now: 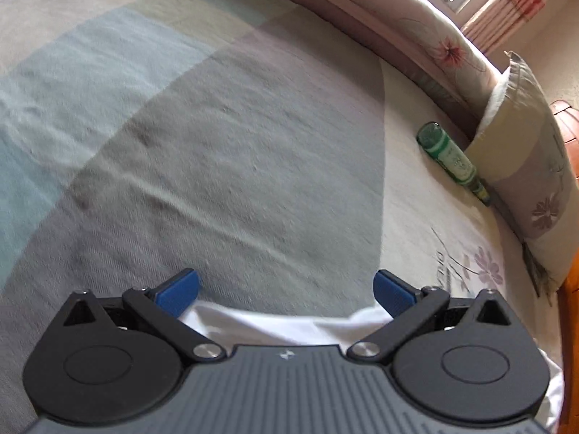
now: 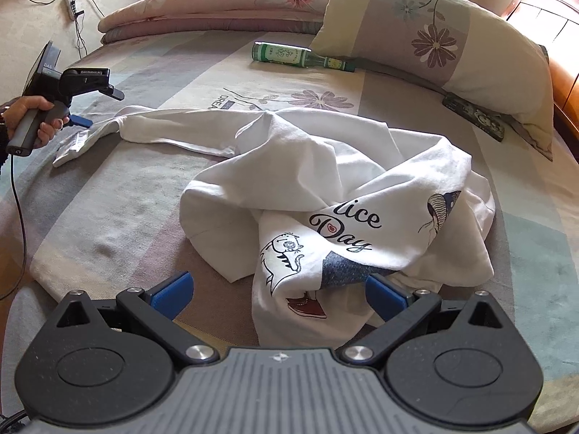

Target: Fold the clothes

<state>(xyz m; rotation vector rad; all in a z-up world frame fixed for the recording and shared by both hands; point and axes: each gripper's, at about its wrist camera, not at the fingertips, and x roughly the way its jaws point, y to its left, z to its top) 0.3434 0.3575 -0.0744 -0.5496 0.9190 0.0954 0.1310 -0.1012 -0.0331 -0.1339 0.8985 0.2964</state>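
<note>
White shirt [image 2: 325, 188] lies crumpled on bed [image 2: 108, 217]; both grippers [image 1: 286, 293] [image 2: 278, 294] spread; bottle [image 2: 300, 56] and pillow [image 2: 434, 36] beyond.

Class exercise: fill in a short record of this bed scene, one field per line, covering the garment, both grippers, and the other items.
garment: white printed shirt, crumpled on the bedsheet
left gripper: open, over a white edge of cloth
right gripper: open, at the shirt's near edge
other items: green bottle lying beside a pillow
folding: not yet begun
</note>
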